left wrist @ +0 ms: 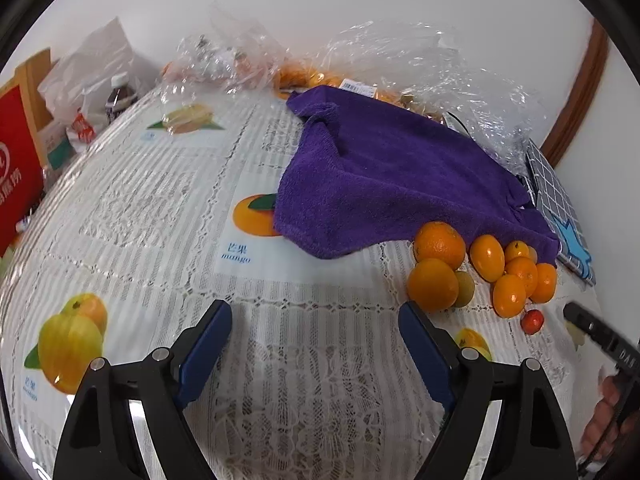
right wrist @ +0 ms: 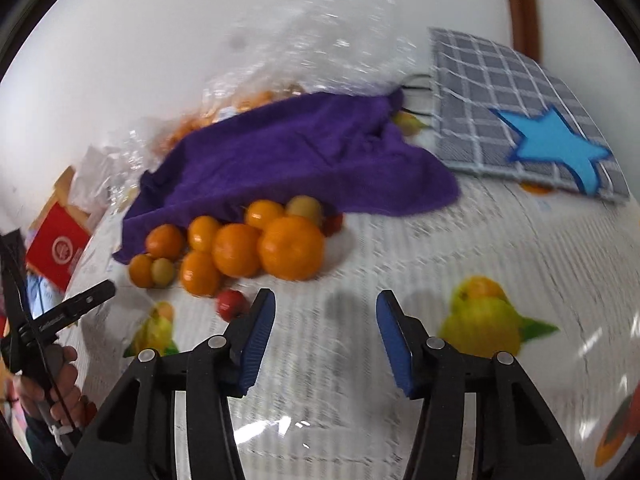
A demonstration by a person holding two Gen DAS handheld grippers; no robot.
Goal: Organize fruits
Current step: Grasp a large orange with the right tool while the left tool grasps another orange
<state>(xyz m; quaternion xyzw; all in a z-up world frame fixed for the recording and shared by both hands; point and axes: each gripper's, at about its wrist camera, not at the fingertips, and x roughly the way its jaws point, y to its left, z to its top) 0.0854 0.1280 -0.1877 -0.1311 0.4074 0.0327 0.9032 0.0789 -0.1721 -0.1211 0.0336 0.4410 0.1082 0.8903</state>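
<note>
A pile of oranges (left wrist: 438, 244) and smaller kumquats (left wrist: 487, 257) lies on the lace tablecloth (left wrist: 168, 200) at the near edge of a purple towel (left wrist: 384, 176), with one small red fruit (left wrist: 532, 321) in front. The same pile of oranges (right wrist: 290, 247), the towel (right wrist: 288, 160) and the red fruit (right wrist: 231, 304) show in the right wrist view. My left gripper (left wrist: 316, 344) is open and empty, left of the pile. My right gripper (right wrist: 326, 332) is open and empty, just in front of the pile.
Clear plastic bags (left wrist: 404, 60) holding more oranges lie behind the towel. A grey checked pouch with a blue star (right wrist: 520, 120) lies at the right. A red box (left wrist: 16, 168), a white bag and a bottle (left wrist: 120, 96) stand at the far left.
</note>
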